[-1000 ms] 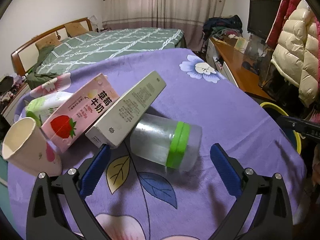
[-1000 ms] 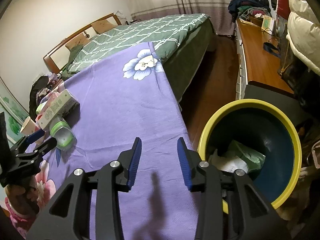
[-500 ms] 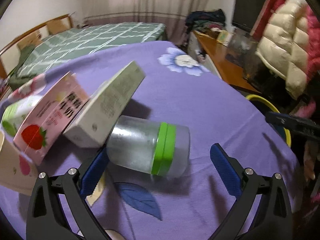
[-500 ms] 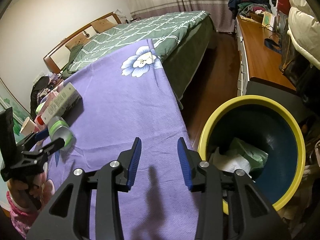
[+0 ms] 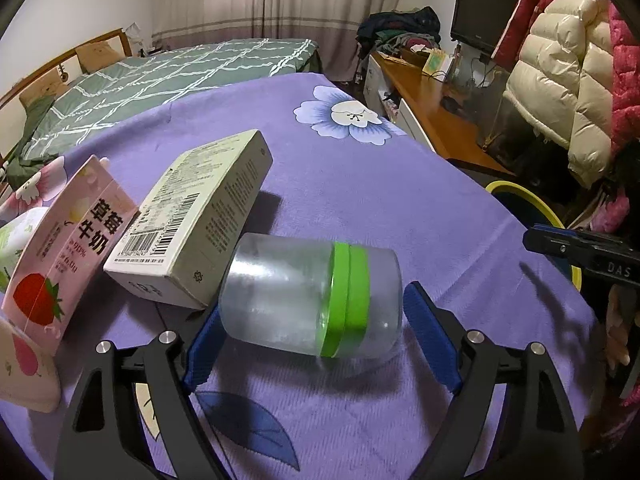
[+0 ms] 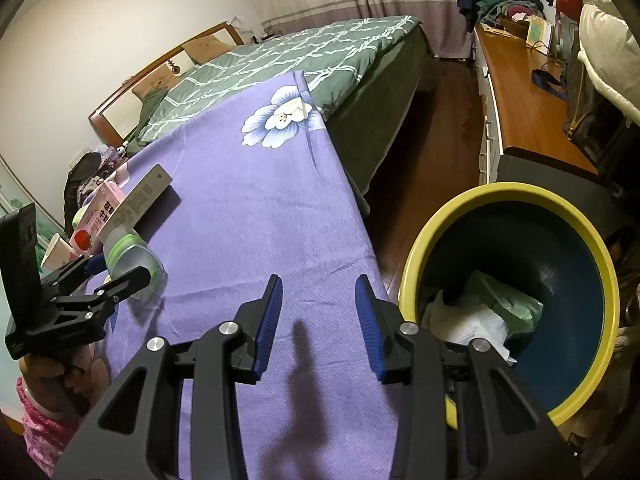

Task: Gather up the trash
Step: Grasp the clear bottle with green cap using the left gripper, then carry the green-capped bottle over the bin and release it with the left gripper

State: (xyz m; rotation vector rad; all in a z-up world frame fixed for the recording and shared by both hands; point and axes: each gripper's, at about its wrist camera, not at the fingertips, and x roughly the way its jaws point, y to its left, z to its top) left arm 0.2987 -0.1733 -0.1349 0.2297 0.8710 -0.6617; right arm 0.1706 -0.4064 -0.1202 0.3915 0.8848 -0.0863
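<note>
A clear plastic jar with a green band lies on its side on the purple flowered cloth. My left gripper straddles it end to end and its jaws are closing. The blue pads sit right at the jar's two ends, with a sliver of gap at the lid end. A white carton box leans on the jar's base. The right wrist view shows the same jar. My right gripper hangs open and empty over the cloth's near edge beside the yellow-rimmed bin.
A pink strawberry milk carton, a paper cup and a white-green packet crowd the left of the box. The bin holds paper and a green bag. A bed lies beyond, a wooden desk to the right.
My left gripper moved forward and down over the jar, and its jaws narrowed from wide apart to the jar's ends. The right gripper stayed put.
</note>
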